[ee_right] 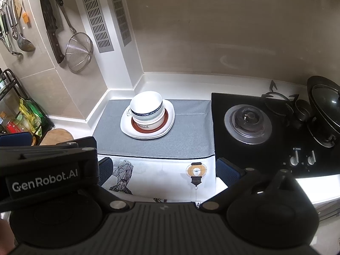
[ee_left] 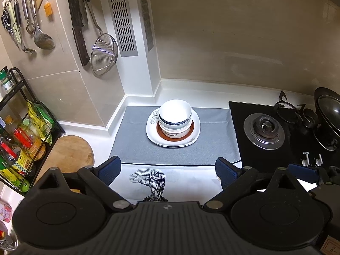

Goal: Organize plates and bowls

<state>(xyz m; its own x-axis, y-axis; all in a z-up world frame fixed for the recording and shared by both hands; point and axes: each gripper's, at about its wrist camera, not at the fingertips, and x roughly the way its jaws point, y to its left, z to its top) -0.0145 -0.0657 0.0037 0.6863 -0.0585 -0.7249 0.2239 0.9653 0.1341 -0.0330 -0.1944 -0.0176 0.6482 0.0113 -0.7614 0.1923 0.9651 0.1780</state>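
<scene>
Both grippers stand wide open and empty. From the left wrist view, the left gripper [ee_left: 167,171] hovers over a printed cloth [ee_left: 148,180], its two blue pads well apart with nothing between them. Ahead on a grey mat [ee_left: 174,146] sits one stack of bowls [ee_left: 175,116], three as far as the rims can be counted, the lowest bearing lettering. They rest on a brown-rimmed plate [ee_left: 161,135], itself on white squarish plates [ee_left: 194,133]; two edges show. At the right edge one blue pad of the right gripper [ee_left: 303,172] pokes in. A spice rack [ee_left: 23,131] and a round wooden board [ee_left: 70,153] stand left; a gas hob [ee_left: 265,129] with two knobs lies right.

From the right wrist view, the right gripper [ee_right: 164,170] is equally spread. The left gripper's [ee_right: 14,140] body blocks the lower left corner. Only here shows a lantern print [ee_right: 196,173] on the cloth. A knife [ee_right: 52,27] and a wire skimmer [ee_right: 79,52] hang on the wall.
</scene>
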